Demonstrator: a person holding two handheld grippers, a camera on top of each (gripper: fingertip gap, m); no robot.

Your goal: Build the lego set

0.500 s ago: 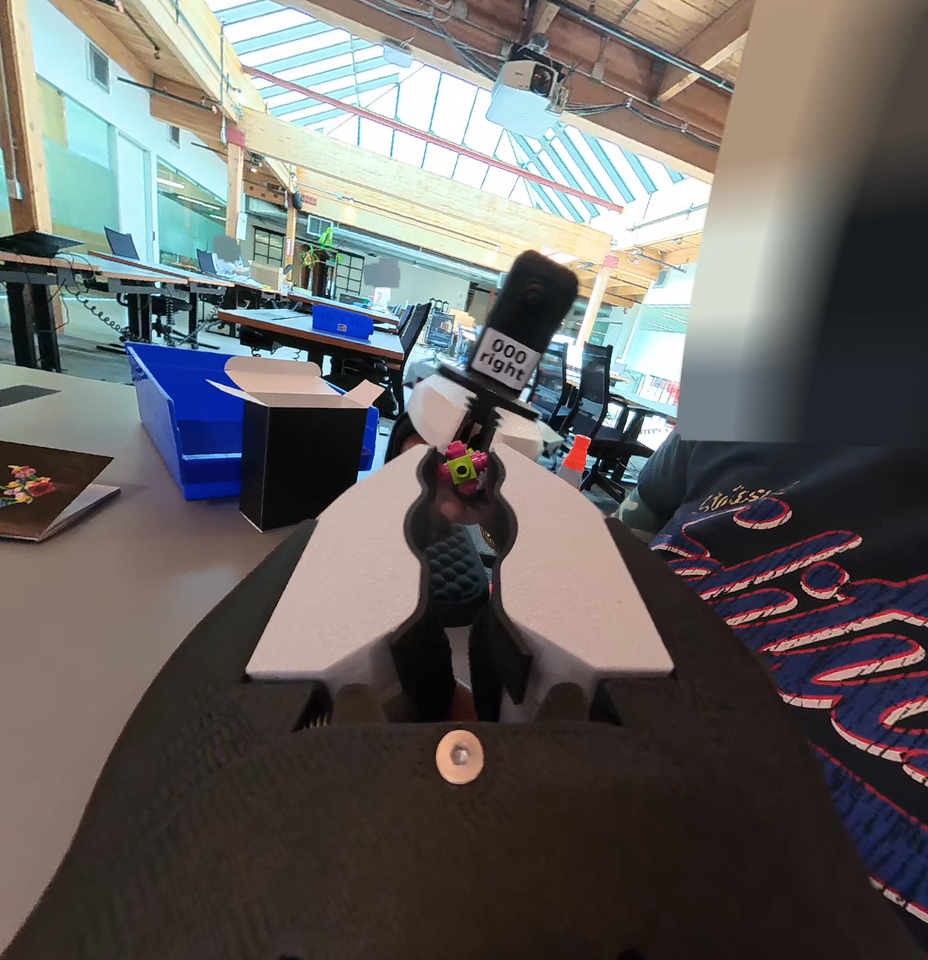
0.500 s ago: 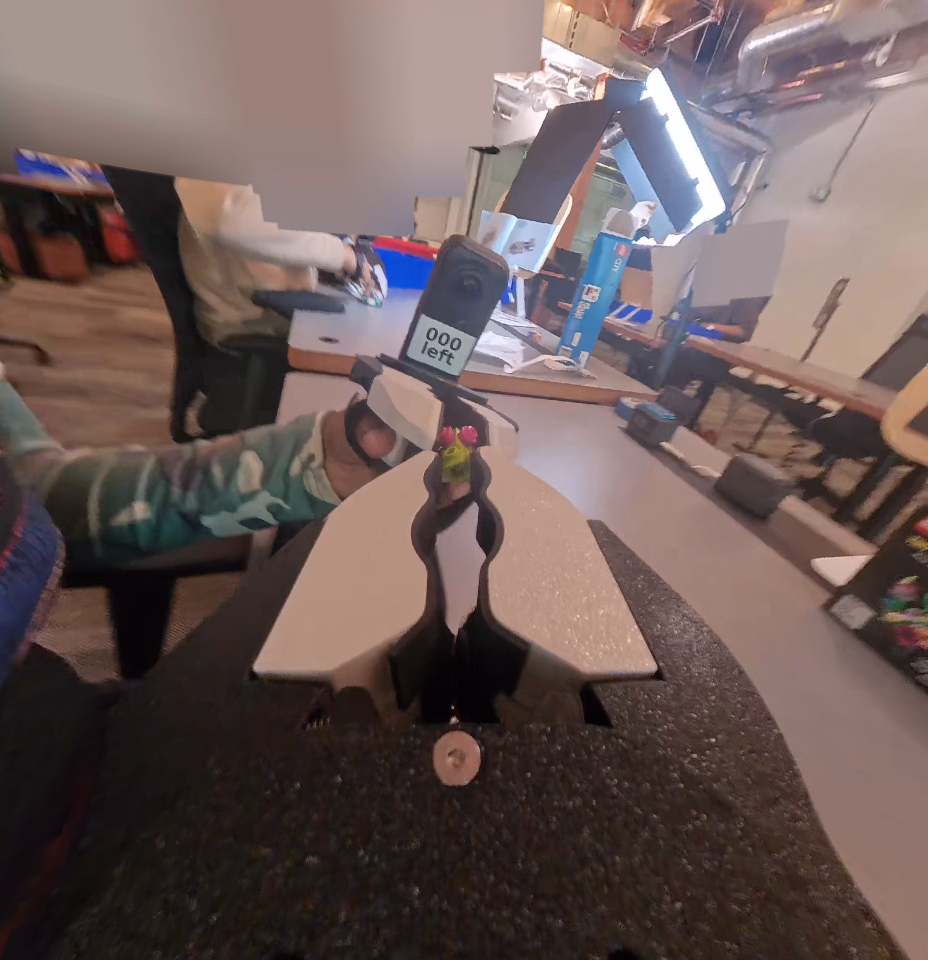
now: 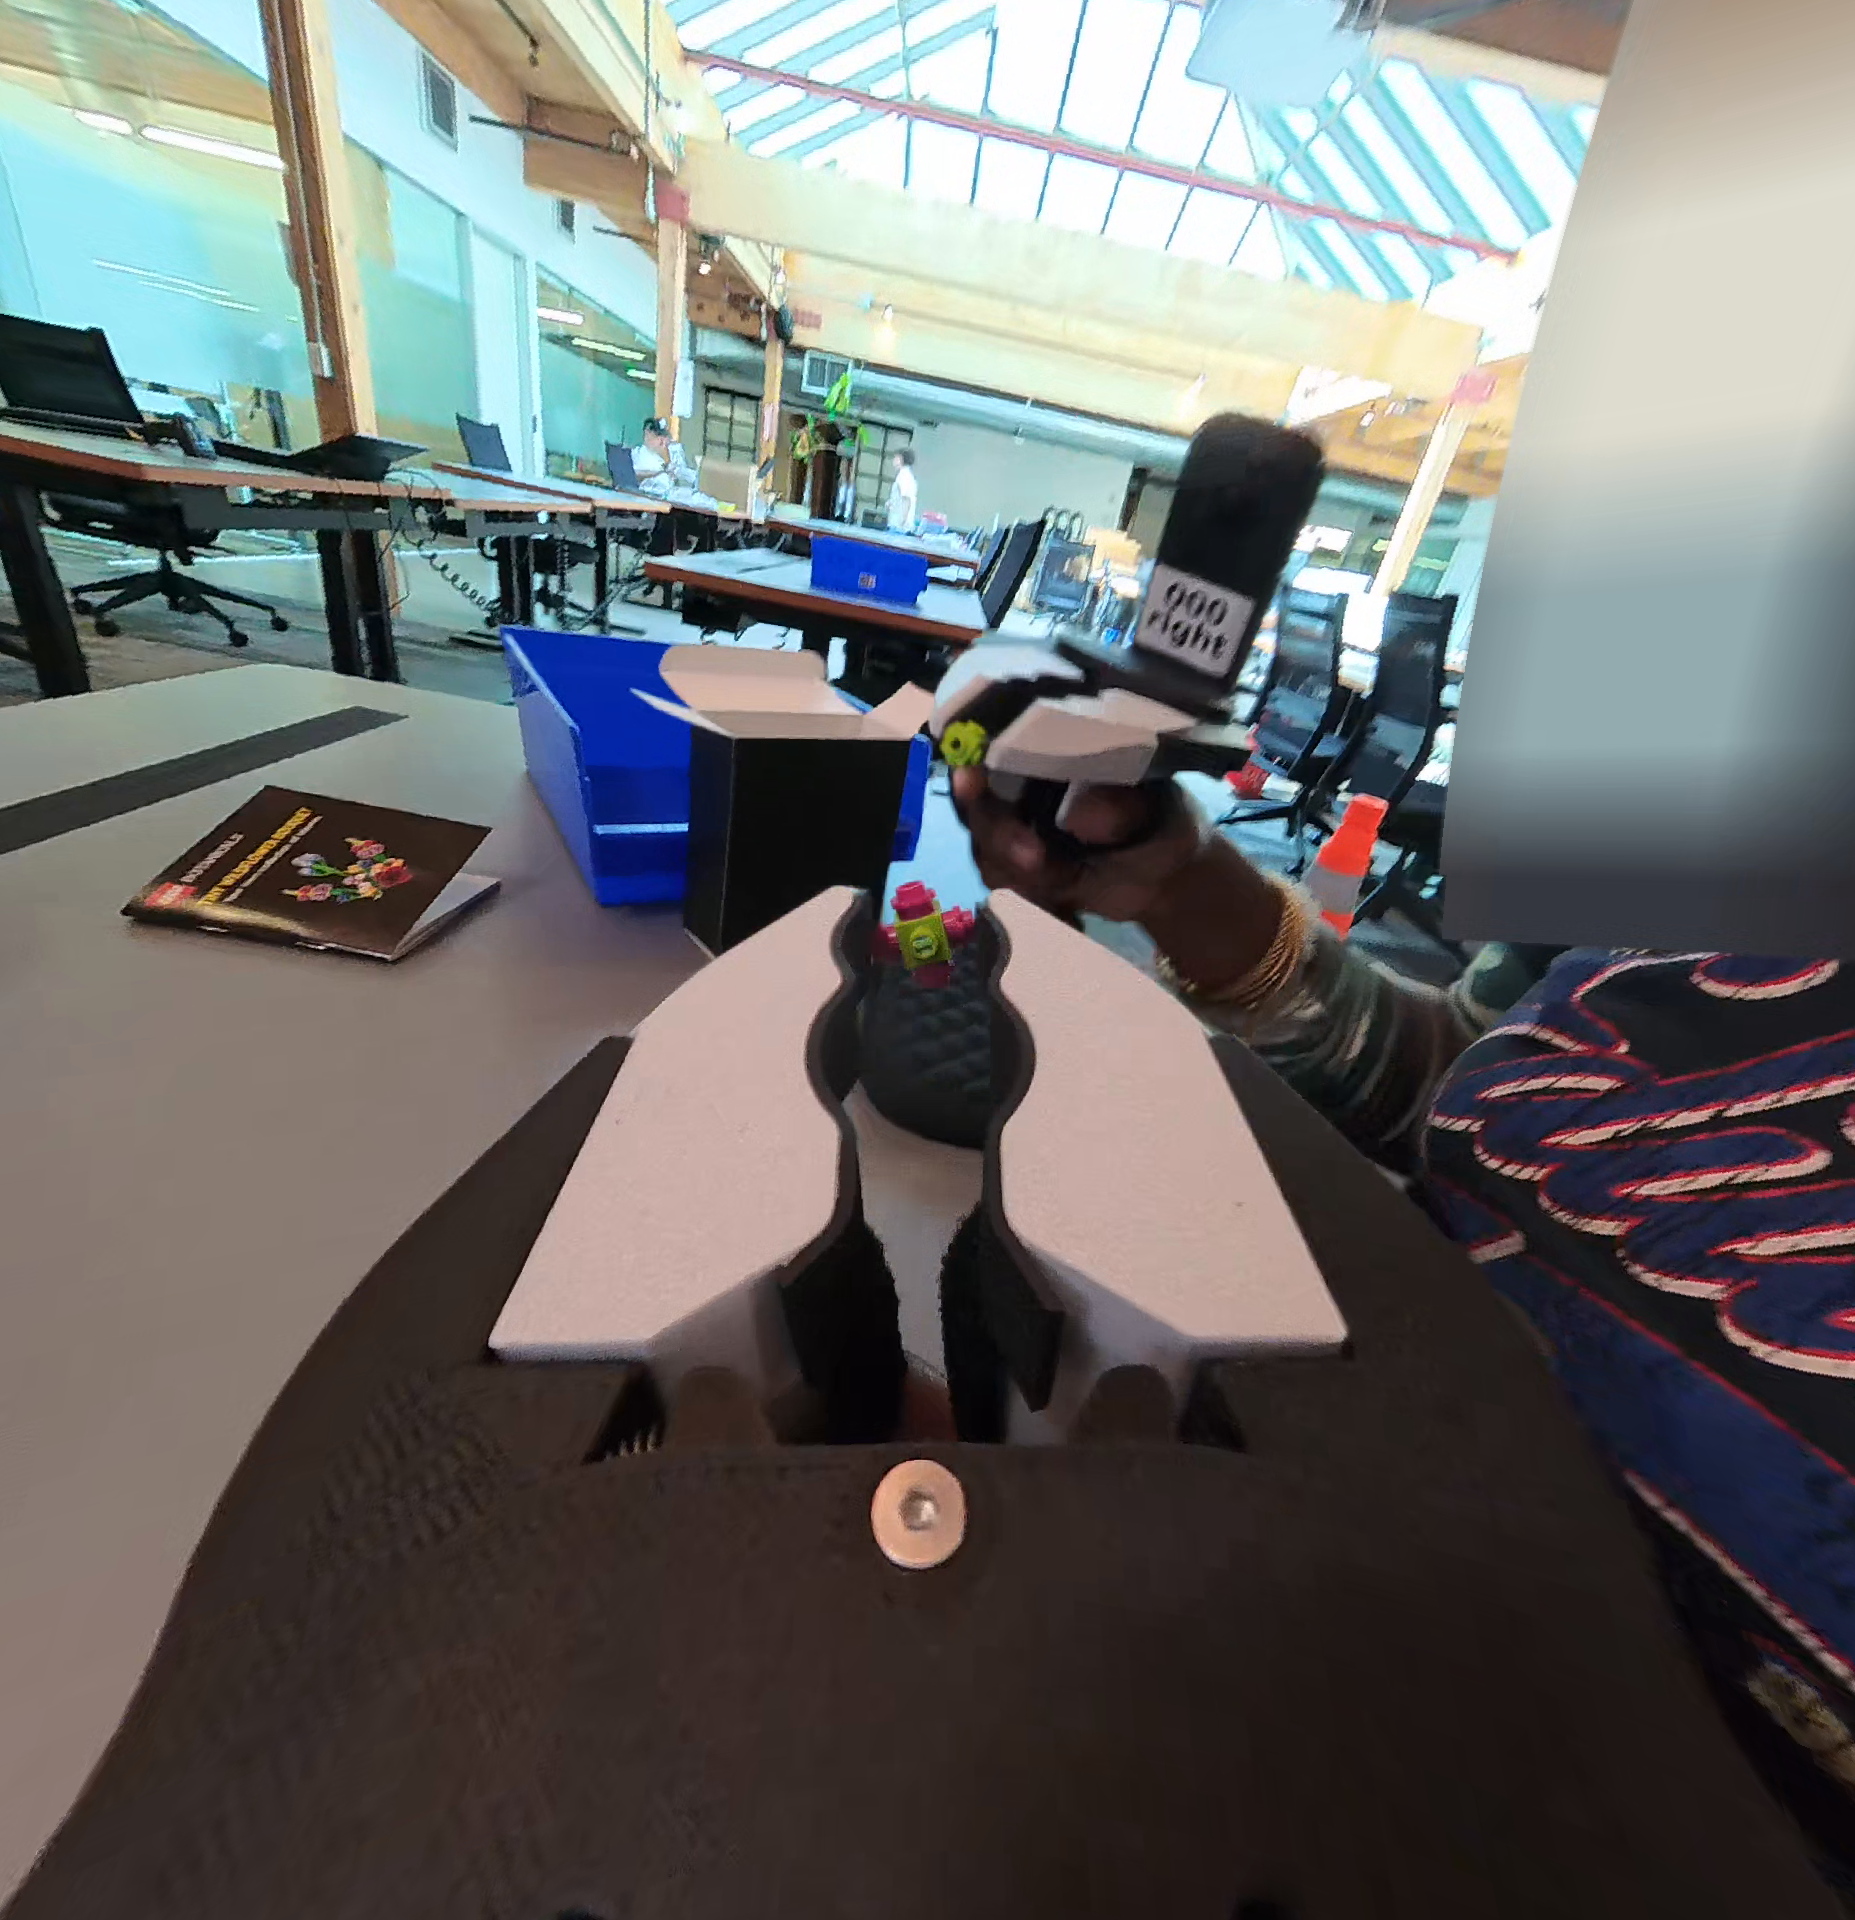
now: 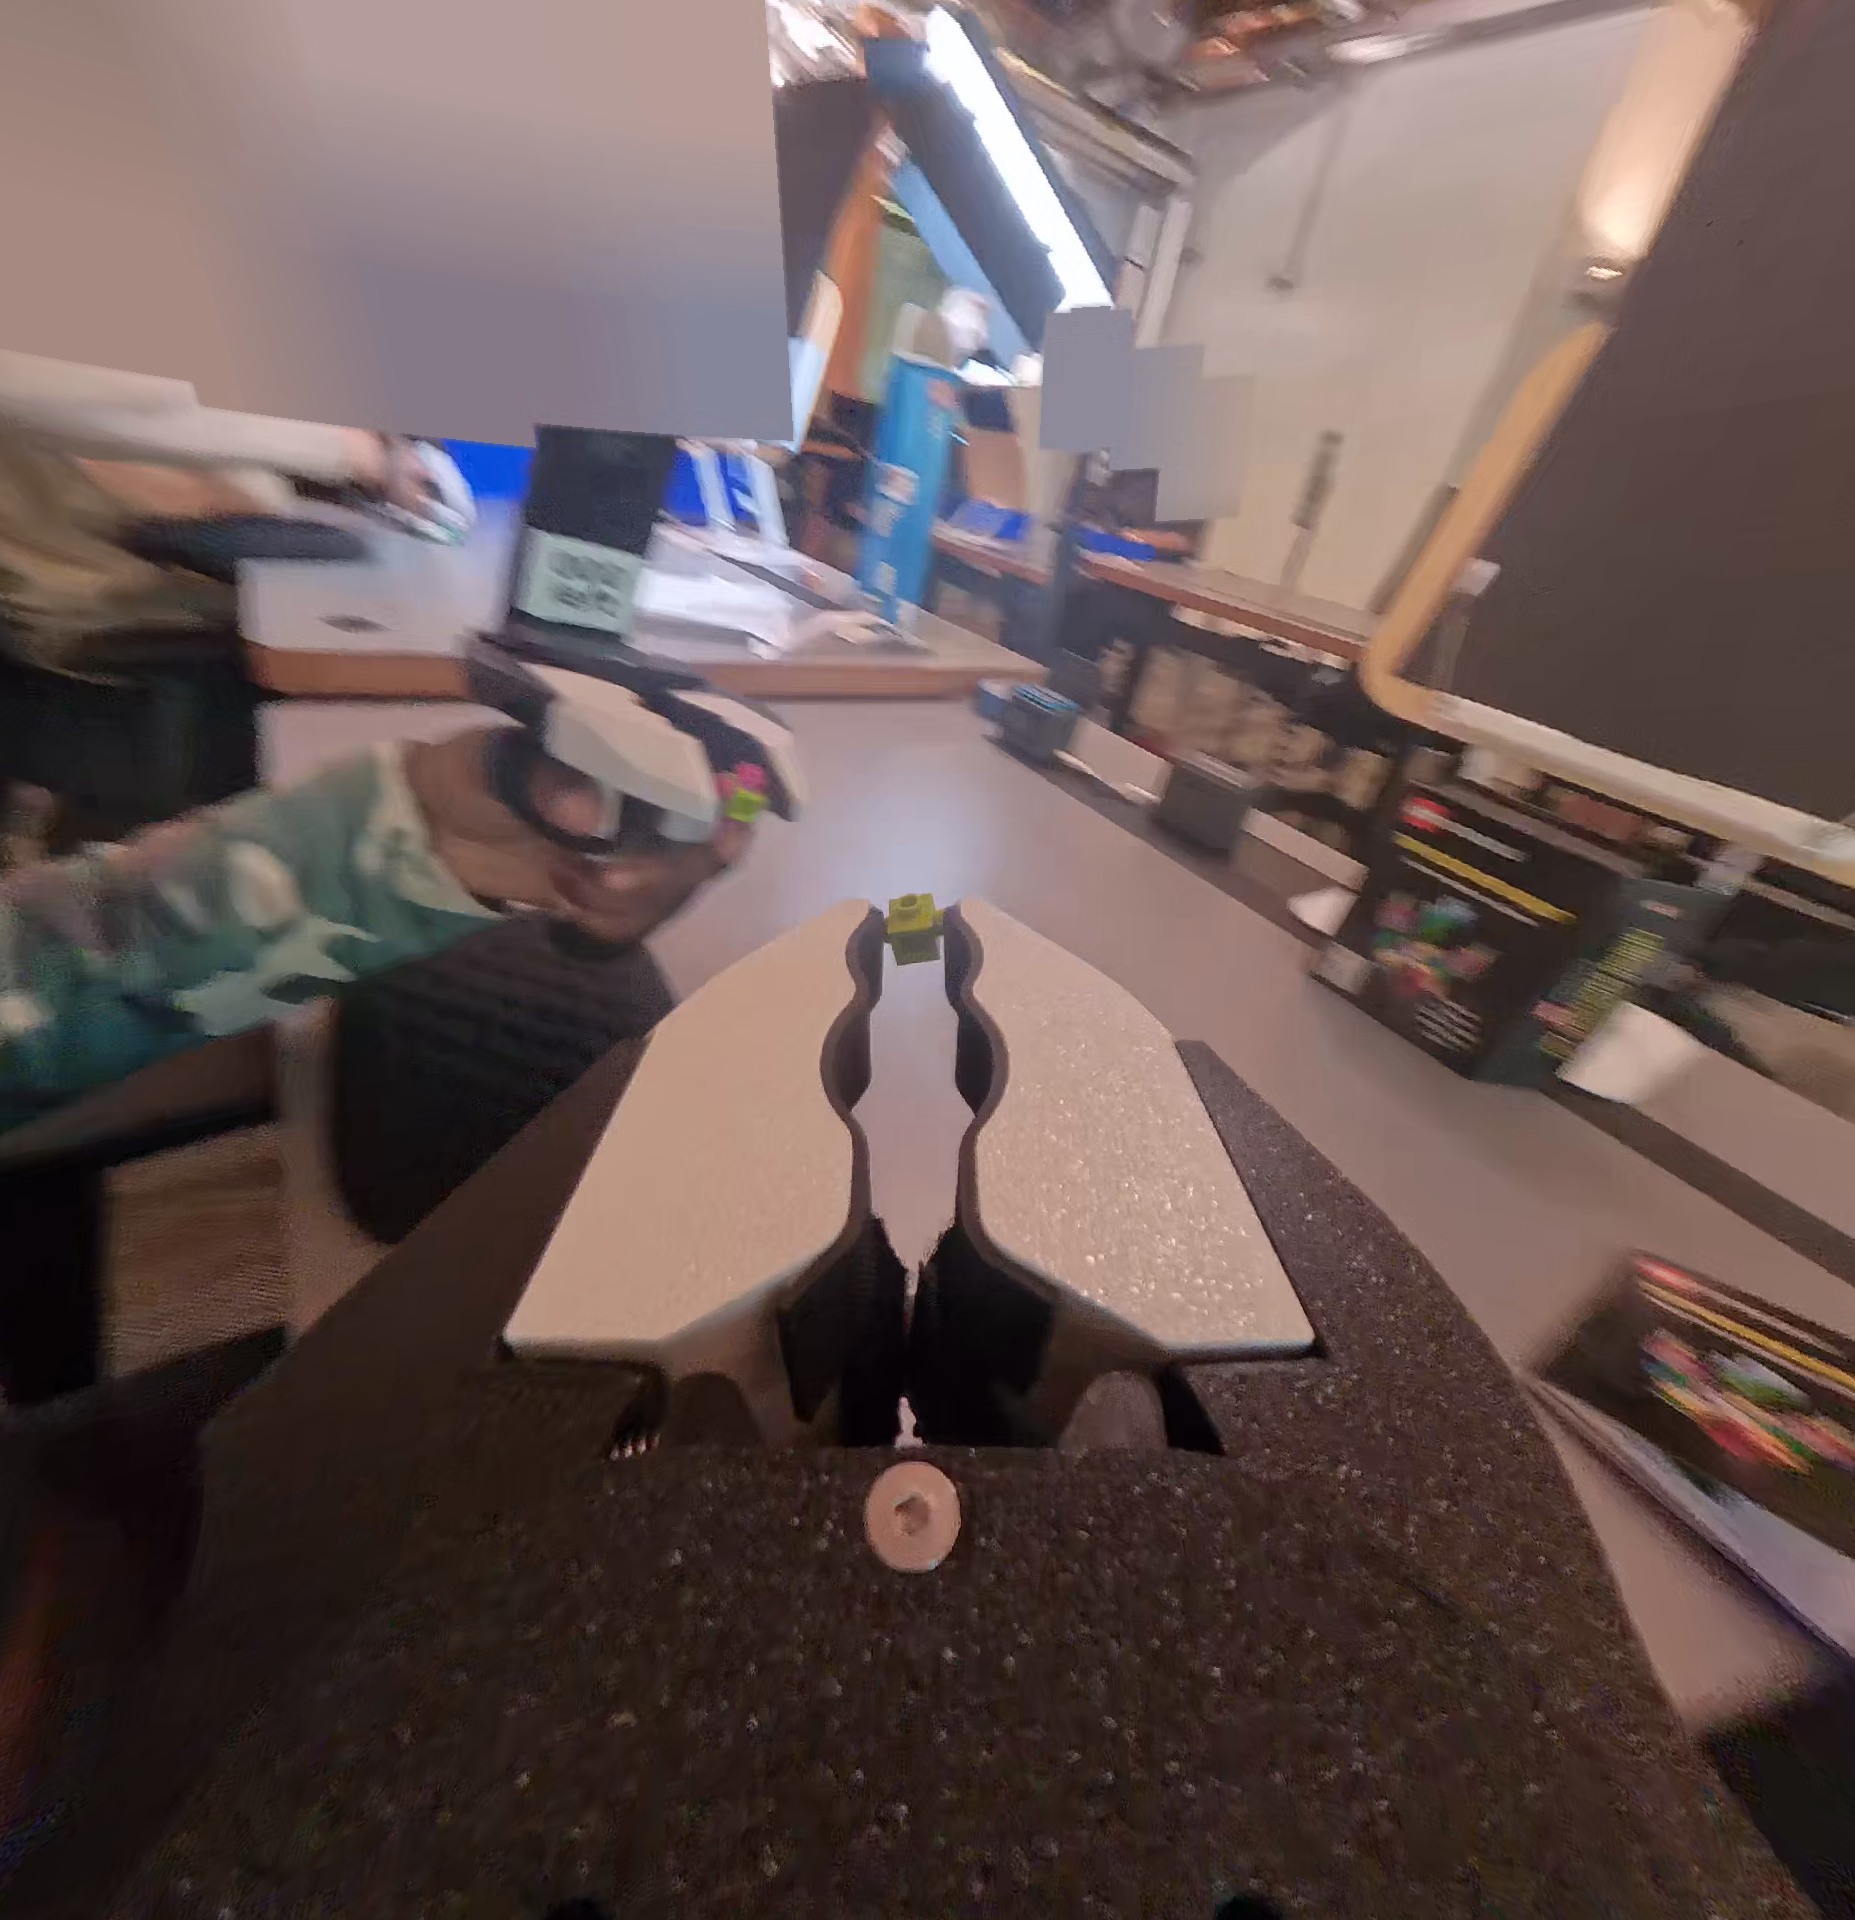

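L wrist view: open-plan office w/ timber beams and skylights upper frame, grey table (image 3: 227,1091) across left half. Booklet (image 3: 310,873) mid left, blue bin (image 3: 590,769) w/ black open-flapped box (image 3: 788,821) just in front, centre. Left gripper (image 3: 918,940) at frame centre, fingers pinched on pink-and-lime lego piece (image 3: 921,935): lime cube core, magenta bits sticking out on about 3 sides, held right at the tips. Right gripper (image 3: 964,743) upper right of centre, clear of the left one, nipping a lime lego brick (image 3: 964,741). The 2 parts apart, not joined.

Risks, as a guess: both grips sit at the very fingertips, so push force when mating could twist or pop either part out; drop likely onto lap or floor, not table. Studs misaligned = jam or magenta bits knocked off.

R wrist view: blurry; more desks, bright strip lamp top centre, black lego box (image 4: 1474,935) right edge on the table (image 4: 1006,831). Right gripper (image 4: 910,930) centre, fingers closed on the lime lego brick (image 4: 910,928), small, 1 stud facing up, only narrowly gripped. Left gripper (image 4: 741,800) mid left, w/ pink-and-lime lego piece (image 4: 744,792) at its tip, well apart from the brick. Blur hides fine stud alignment; cannot tell orientation match.
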